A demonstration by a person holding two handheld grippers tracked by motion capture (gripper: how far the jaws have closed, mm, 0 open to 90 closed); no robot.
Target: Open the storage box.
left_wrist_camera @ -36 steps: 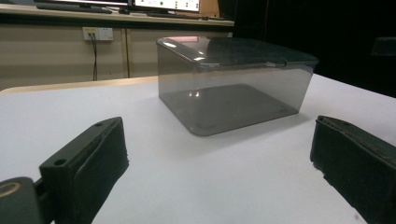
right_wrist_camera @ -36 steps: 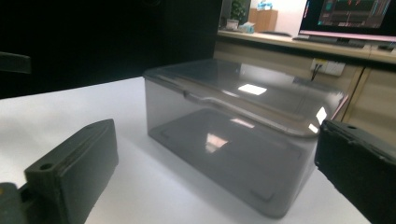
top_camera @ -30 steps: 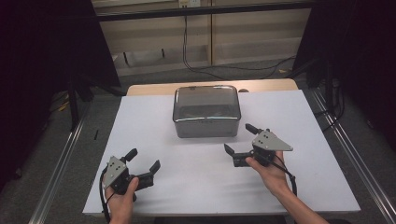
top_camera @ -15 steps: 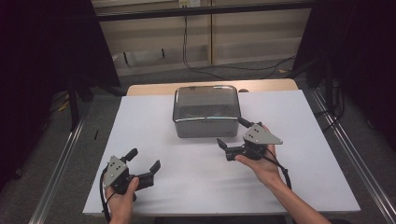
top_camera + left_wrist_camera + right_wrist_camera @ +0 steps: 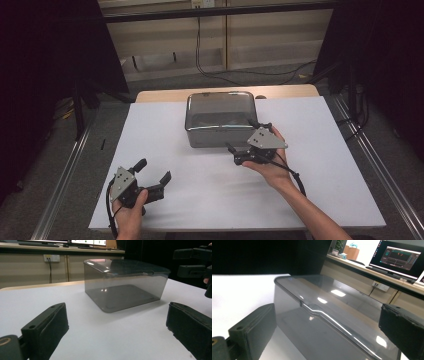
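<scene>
The box point(image 5: 220, 119), a smoky clear container with its lid on, stands on the white tabletop point(image 5: 330, 165), toward the far edge and about midway across.

Your right hand-held gripper point(image 5: 247, 137) is at the box's near right corner, jaws spread wide and aimed at the box. In the right gripper view the box point(image 5: 329, 322) stands between the two jaws, with the lid's rim running across close in front; the pads are not touching it.

Your left hand-held gripper point(image 5: 152, 172) is well apart from the box, toward the near left of it and low over the tabletop. Its jaws are spread too, with nothing between them. In the left gripper view the box point(image 5: 125, 282) sits ahead of it, and your right hand-held gripper point(image 5: 193, 263) shows at the box's right side.
</scene>
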